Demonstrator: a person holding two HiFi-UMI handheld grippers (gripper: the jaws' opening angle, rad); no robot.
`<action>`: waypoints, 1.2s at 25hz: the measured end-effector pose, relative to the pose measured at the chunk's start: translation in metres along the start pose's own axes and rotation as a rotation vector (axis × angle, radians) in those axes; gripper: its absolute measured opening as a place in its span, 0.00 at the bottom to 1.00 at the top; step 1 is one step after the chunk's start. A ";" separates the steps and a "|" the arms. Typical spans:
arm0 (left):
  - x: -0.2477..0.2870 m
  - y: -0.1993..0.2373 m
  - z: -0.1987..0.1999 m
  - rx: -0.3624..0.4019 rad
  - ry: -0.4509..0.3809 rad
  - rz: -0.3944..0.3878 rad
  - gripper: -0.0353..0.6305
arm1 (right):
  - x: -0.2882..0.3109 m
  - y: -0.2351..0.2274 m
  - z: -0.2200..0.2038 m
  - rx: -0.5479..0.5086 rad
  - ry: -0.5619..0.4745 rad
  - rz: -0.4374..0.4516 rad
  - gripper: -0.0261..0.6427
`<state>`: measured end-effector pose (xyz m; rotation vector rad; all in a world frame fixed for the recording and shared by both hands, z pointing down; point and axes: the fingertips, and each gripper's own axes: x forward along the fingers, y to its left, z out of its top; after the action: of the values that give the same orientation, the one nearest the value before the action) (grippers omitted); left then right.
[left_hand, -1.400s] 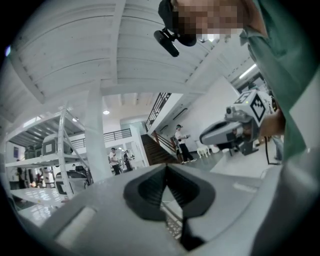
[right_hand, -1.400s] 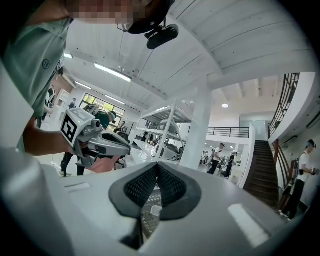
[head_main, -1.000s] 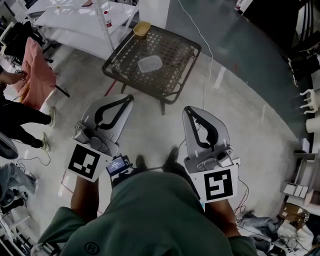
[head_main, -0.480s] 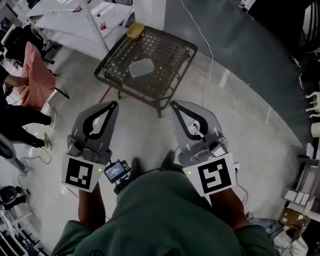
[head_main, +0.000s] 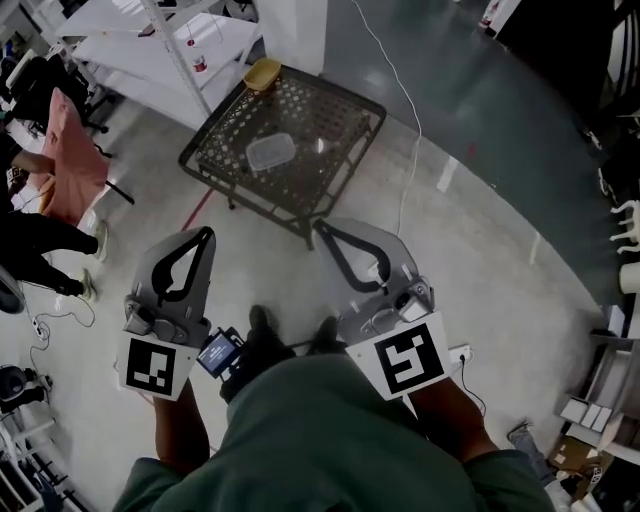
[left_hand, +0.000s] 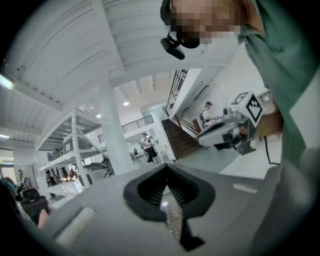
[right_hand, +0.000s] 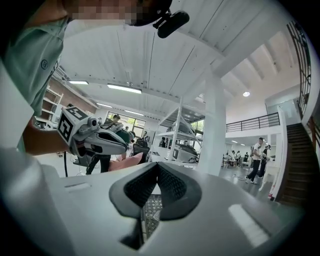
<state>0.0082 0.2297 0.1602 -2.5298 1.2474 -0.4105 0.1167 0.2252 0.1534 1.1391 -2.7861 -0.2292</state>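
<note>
Jaws on both grippers are pressed together on nothing, while the clear plastic container (head_main: 270, 152) lies ahead on the mesh table (head_main: 335, 125), well apart, nearer the right gripper (head_main: 322, 228) than the left gripper (head_main: 203, 236).

Both grippers held out, empty.
My left gripper (head_main: 203, 235) and right gripper (head_main: 325, 228) reach forward from my chest (head_main: 320, 430), one each side, jaws closed tip to tip on nothing.
</note>
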 end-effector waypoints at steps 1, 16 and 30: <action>0.003 0.002 -0.002 -0.003 0.000 -0.004 0.06 | 0.003 -0.001 -0.003 0.003 0.006 0.001 0.05; 0.061 0.088 -0.026 -0.008 -0.112 -0.190 0.06 | 0.083 -0.021 0.003 -0.006 0.061 -0.196 0.05; 0.076 0.176 -0.056 -0.016 -0.182 -0.293 0.06 | 0.172 -0.011 0.015 -0.026 0.089 -0.315 0.05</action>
<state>-0.0948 0.0585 0.1539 -2.7005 0.8210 -0.2258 0.0000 0.0979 0.1459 1.5379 -2.5099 -0.2359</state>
